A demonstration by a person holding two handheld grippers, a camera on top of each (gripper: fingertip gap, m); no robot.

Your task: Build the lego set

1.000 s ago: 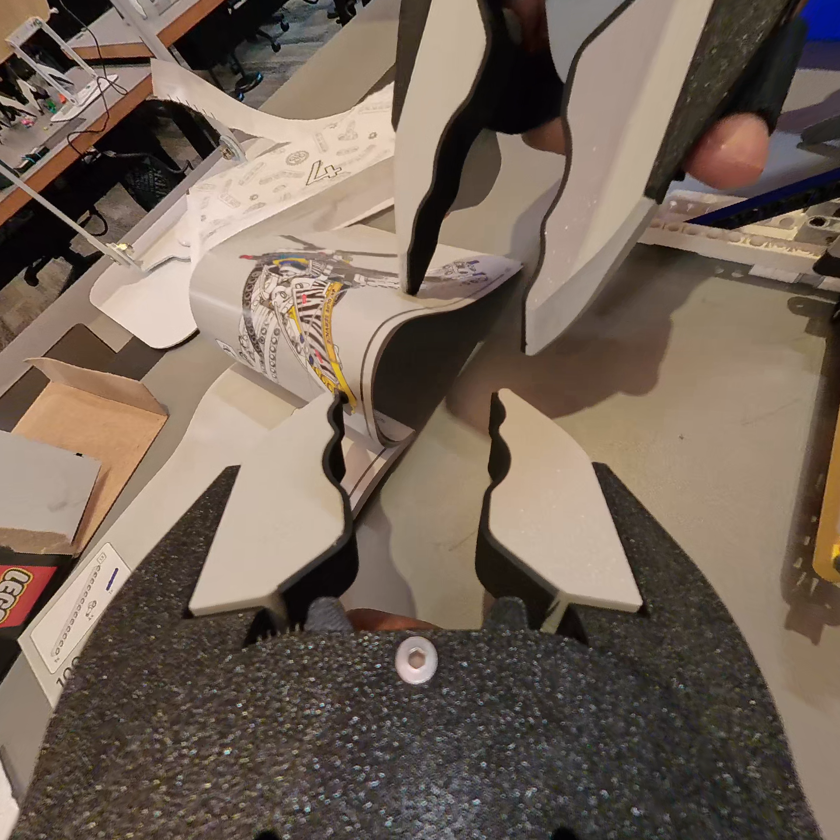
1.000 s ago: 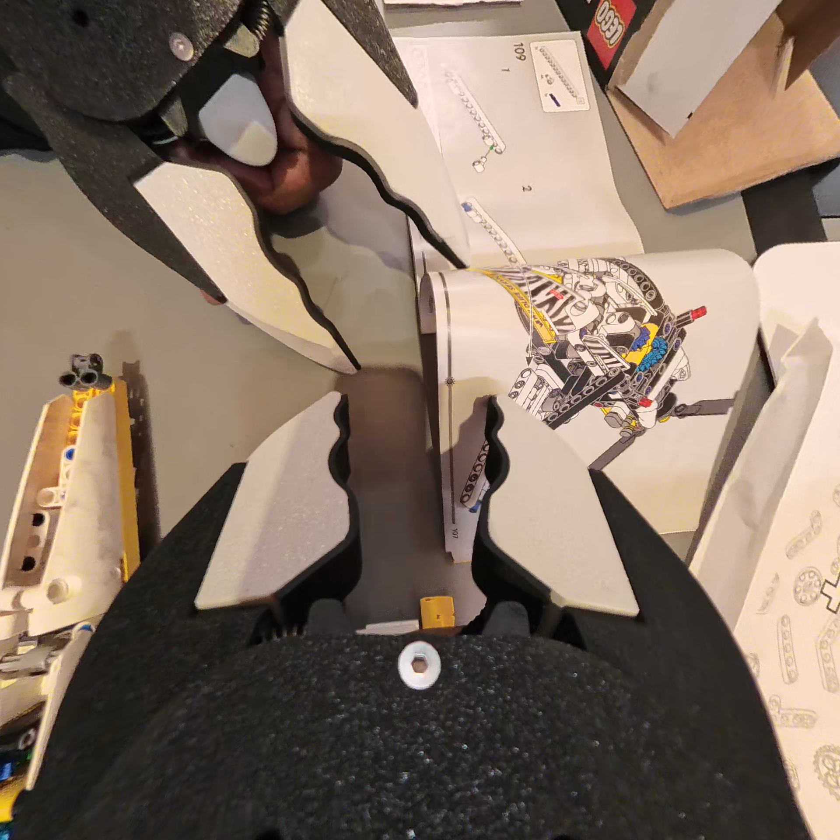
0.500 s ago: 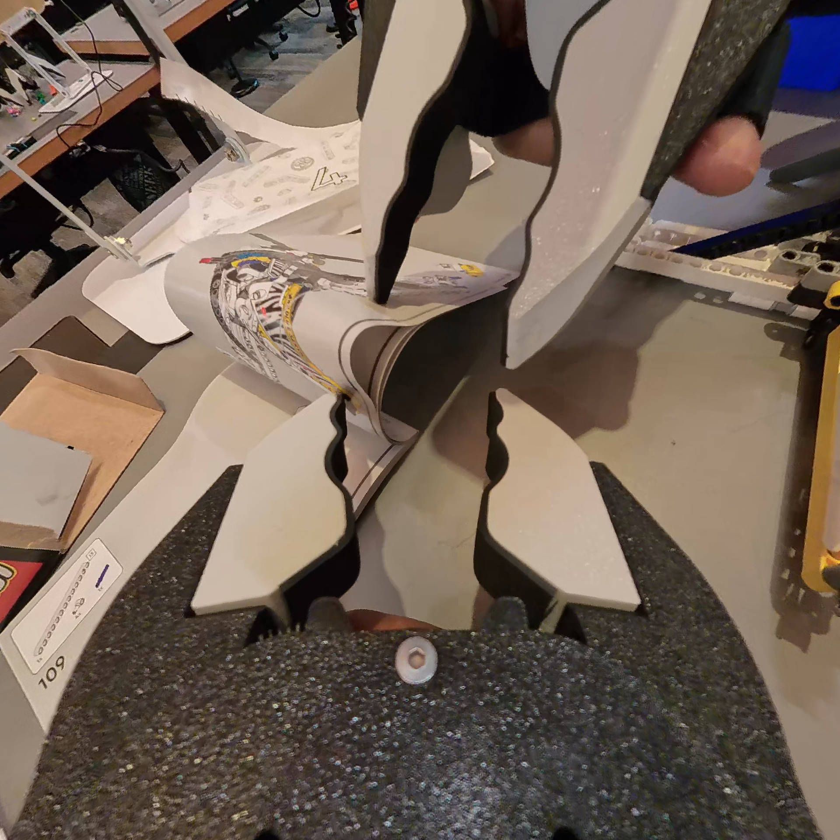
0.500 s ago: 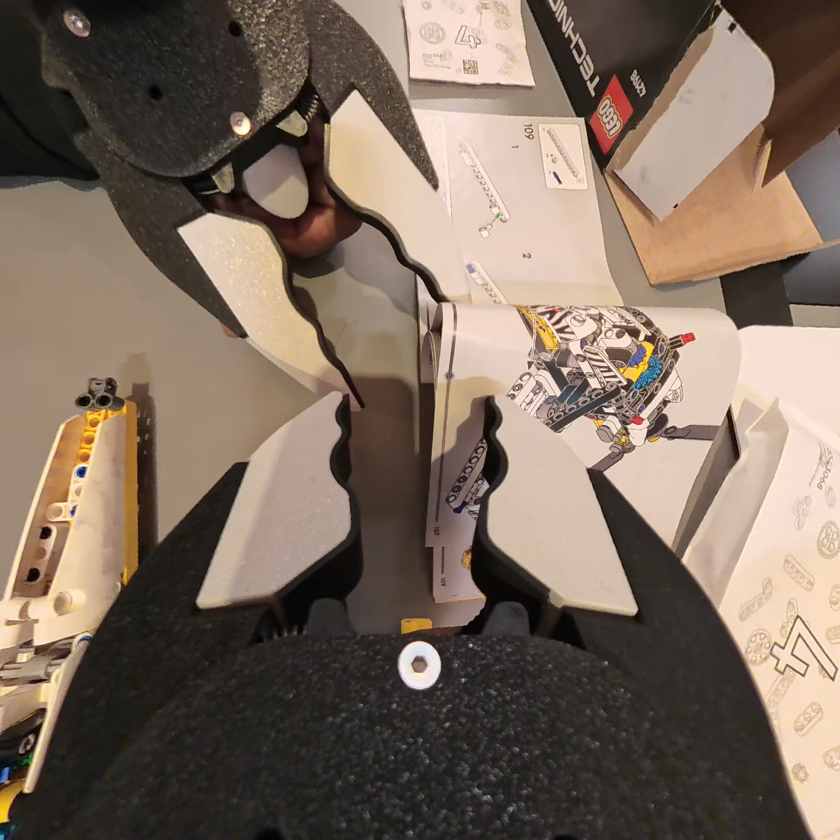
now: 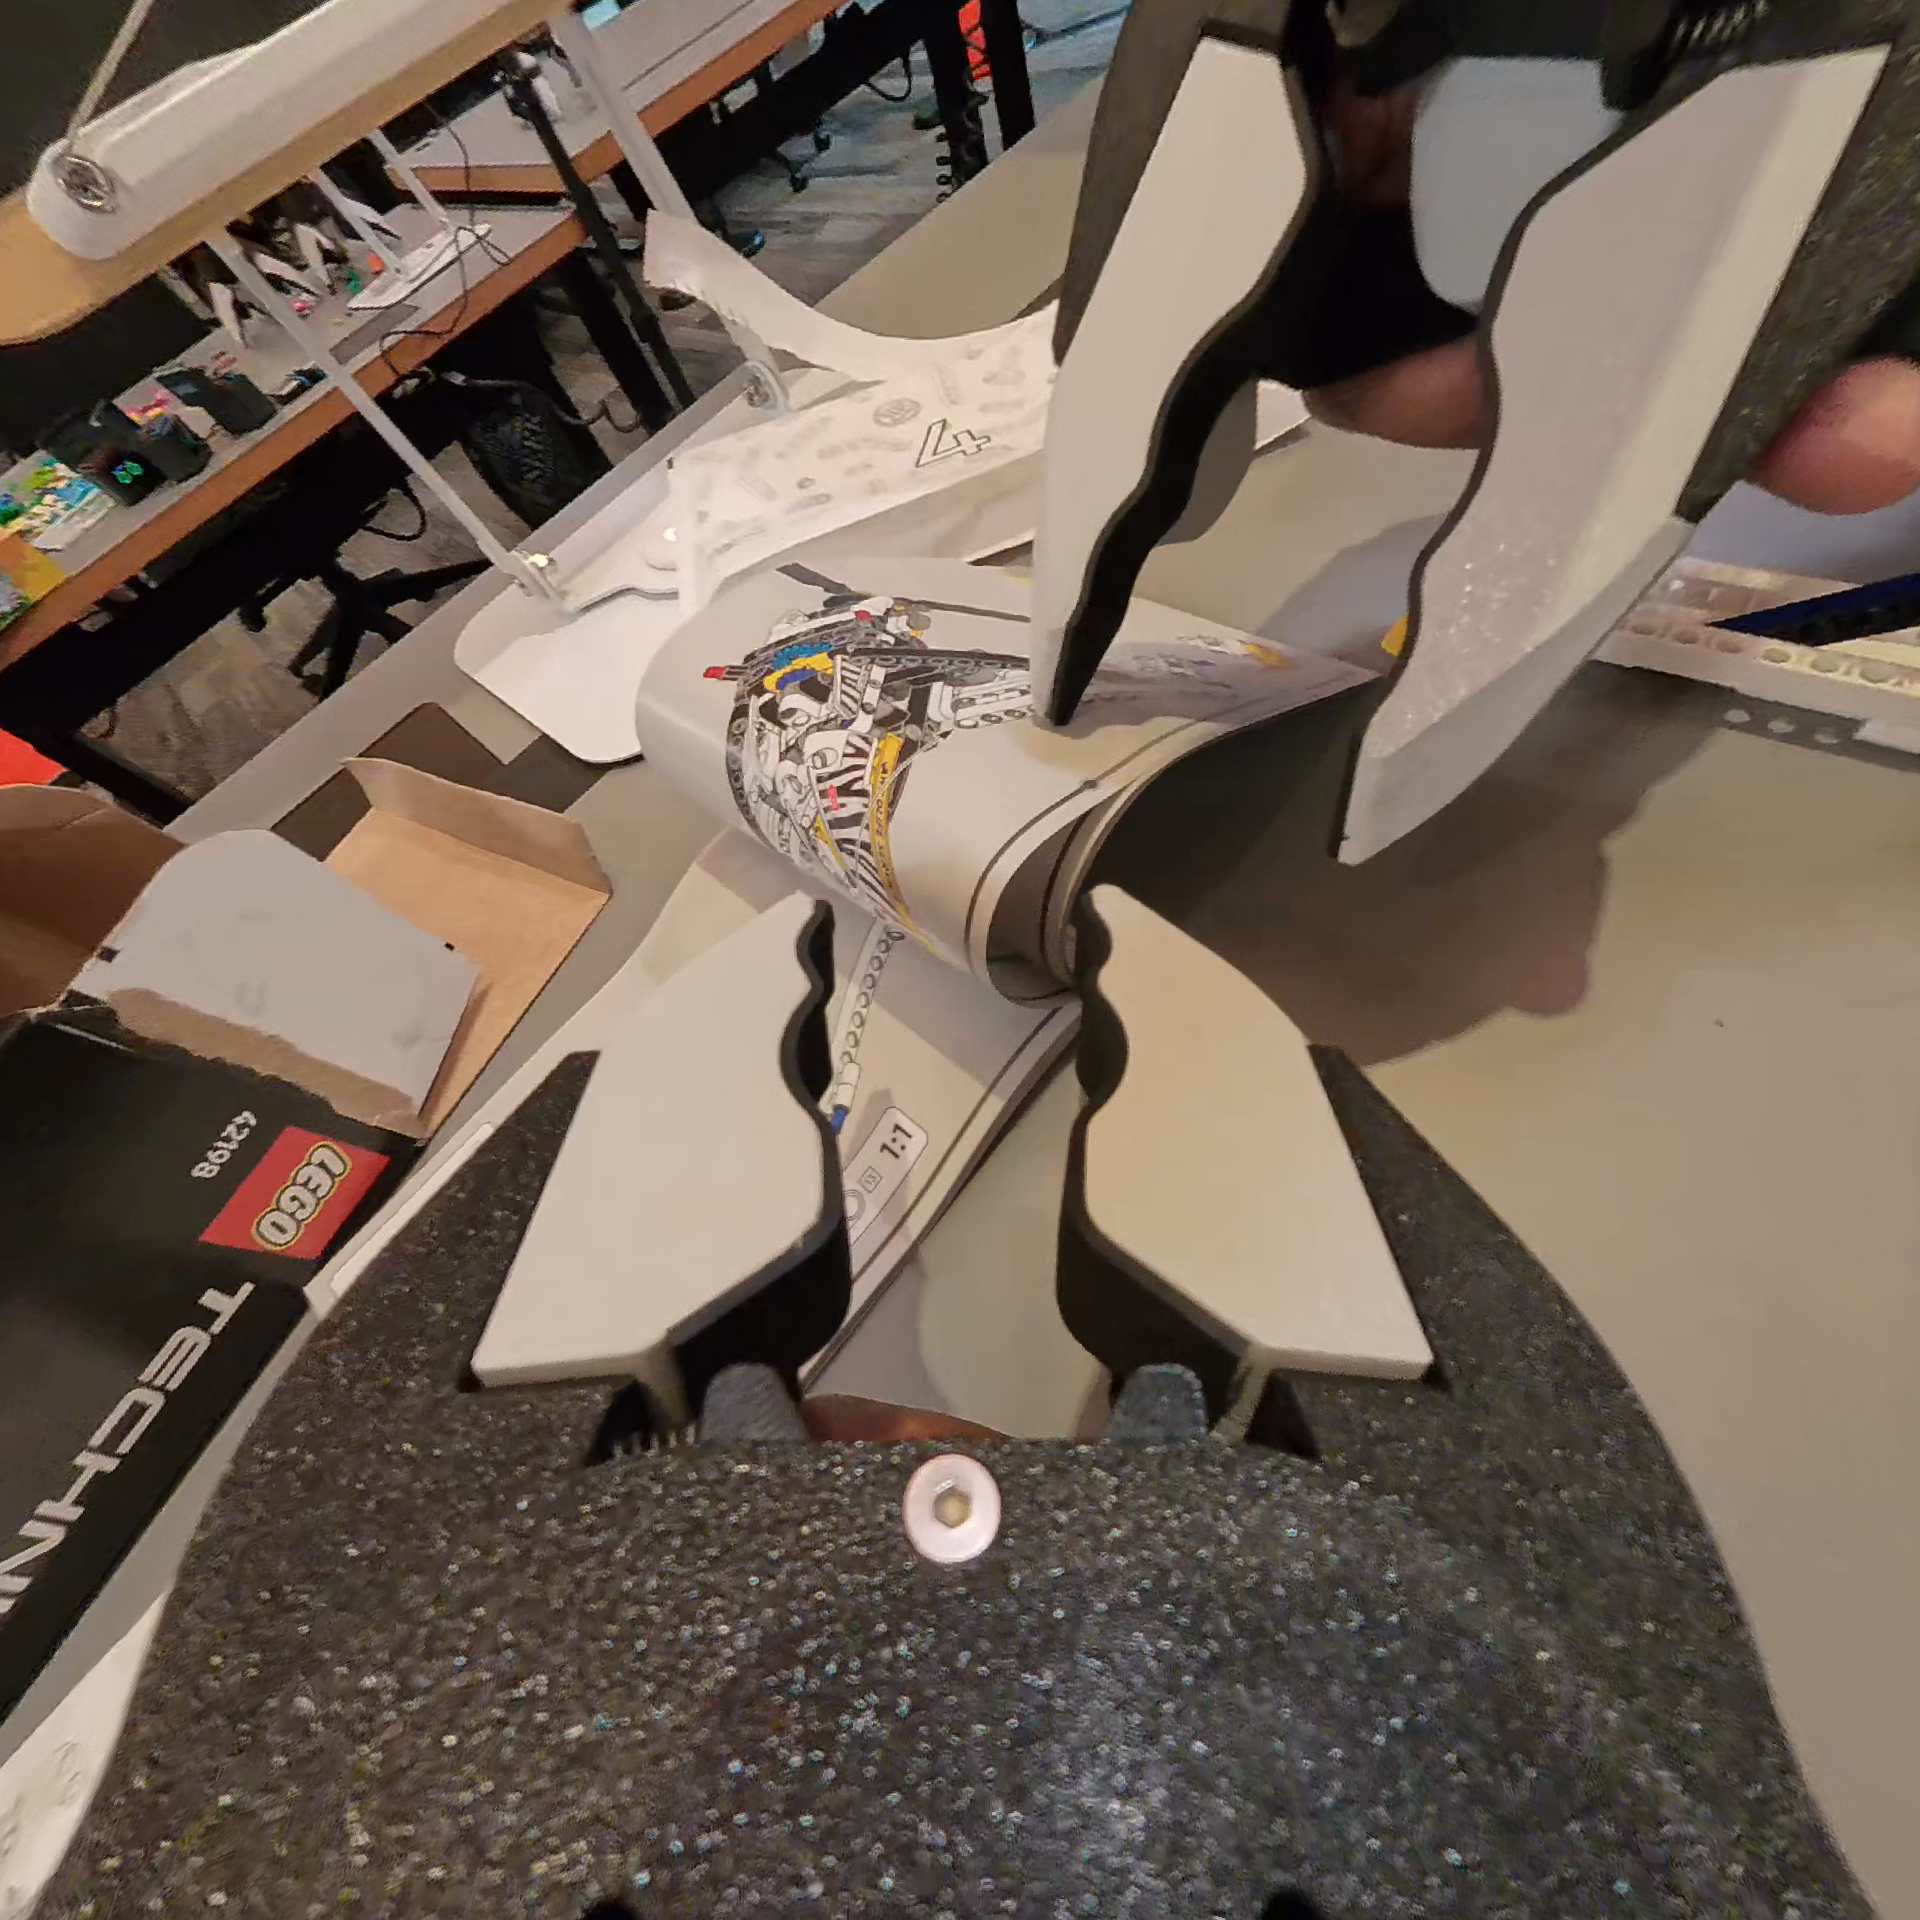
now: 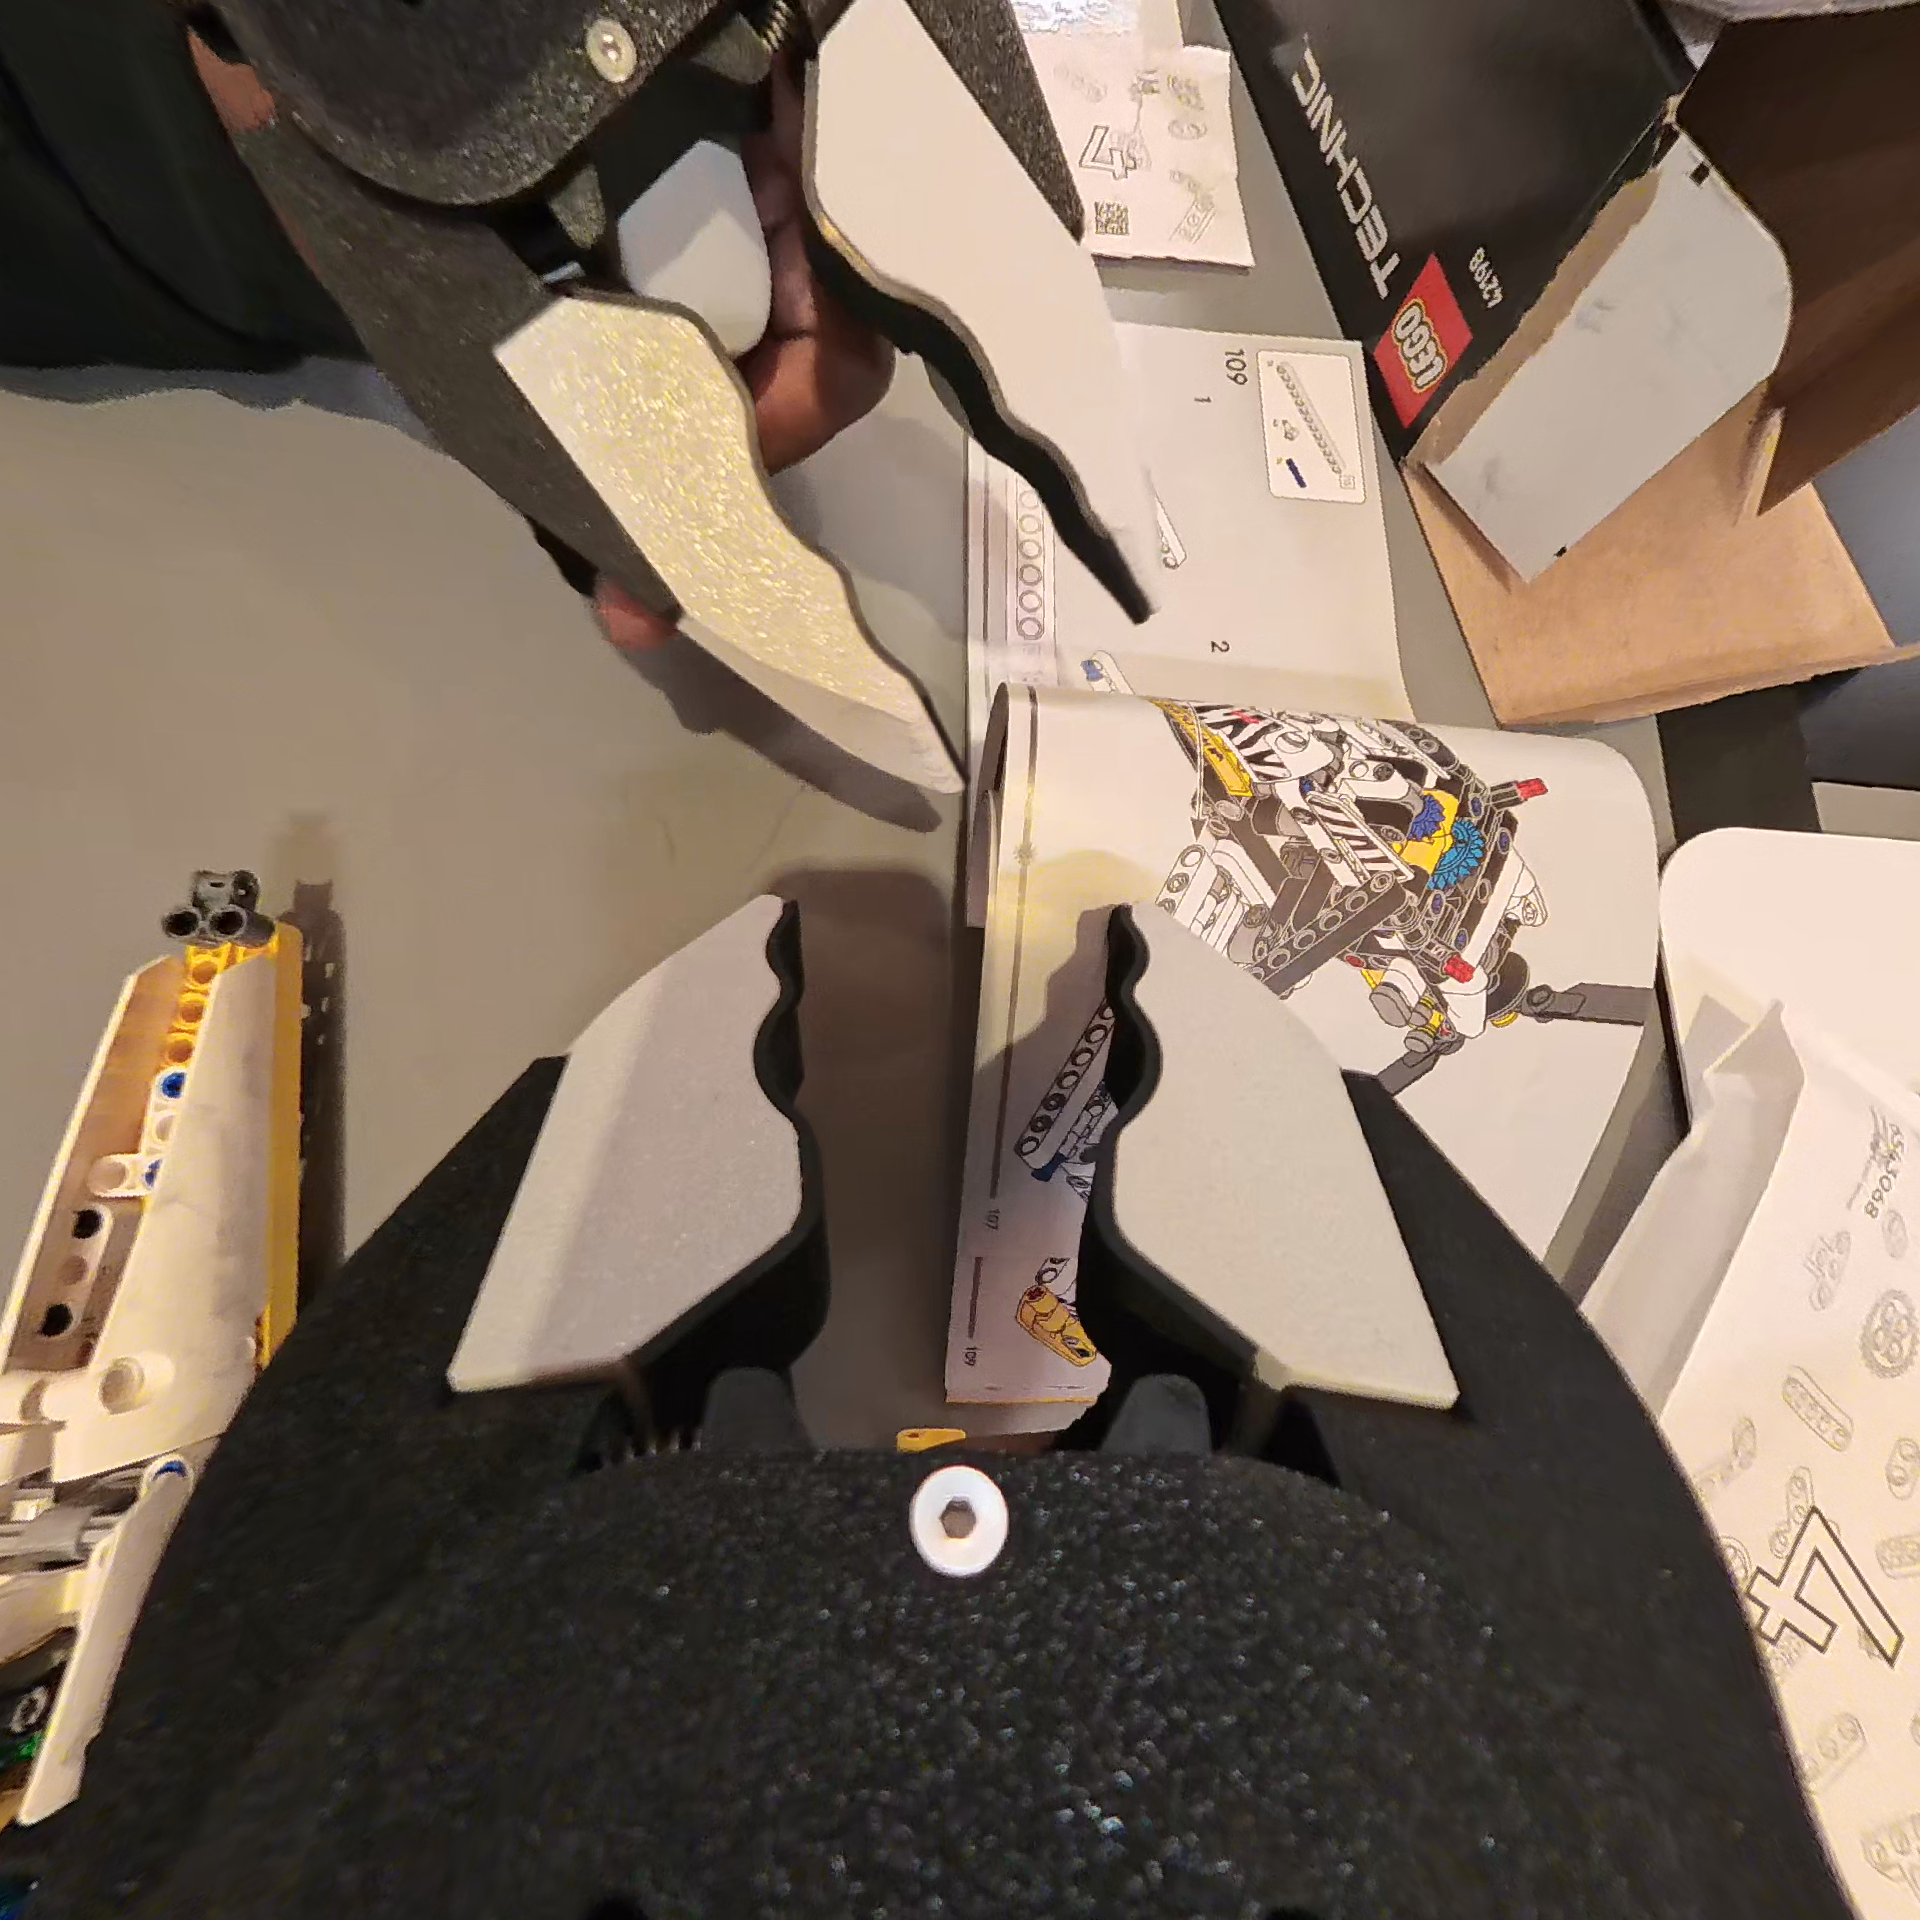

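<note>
Two hand-held grippers face each other over a curled instruction booklet [image 6: 1299,831] on the grey worktop [image 6: 416,675].

The left gripper [image 5: 951,914] is angled down with jaws open; the curled page edge lies between its fingers, unclamped. The right gripper [image 6: 951,914] points down from the opposite side, jaws wide, one fingertip [image 5: 1060,707] resting on the raised page. The booklet lies mid-worktop, beside a black box [image 5: 156,1247]; a white-and-yellow brick model [image 6: 135,1195] sits near the right gripper.
</note>
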